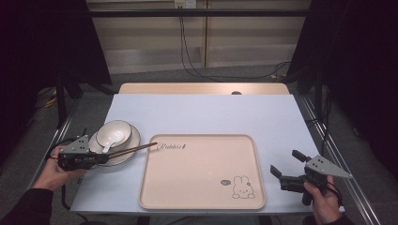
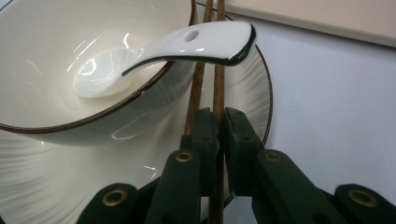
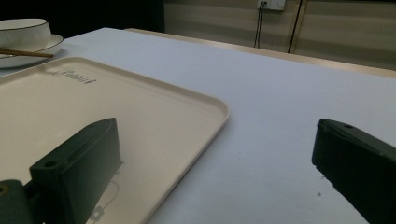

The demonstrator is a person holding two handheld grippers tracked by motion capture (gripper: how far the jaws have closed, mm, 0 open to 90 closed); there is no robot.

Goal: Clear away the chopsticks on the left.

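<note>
A white bowl (image 1: 115, 131) with a white spoon (image 2: 187, 44) in it stands on a white plate (image 1: 131, 143) at the table's left. A pair of brown chopsticks (image 1: 136, 149) lies across the plate, its tips reaching the rim of the cream tray (image 1: 202, 173). My left gripper (image 1: 101, 158) is shut on the near end of the chopsticks (image 2: 217, 79), whose shafts run up from between the jaws (image 2: 220, 116) under the spoon handle. My right gripper (image 1: 286, 162) hovers open beside the tray's right edge, with nothing between its jaws (image 3: 215, 135).
The tray (image 3: 140, 107), bare apart from a printed rabbit and lettering, takes up the table's near middle. The bowl (image 3: 23, 29) and plate (image 3: 42, 46) lie far across it from the right gripper. White tabletop (image 1: 211, 112) stretches behind the tray.
</note>
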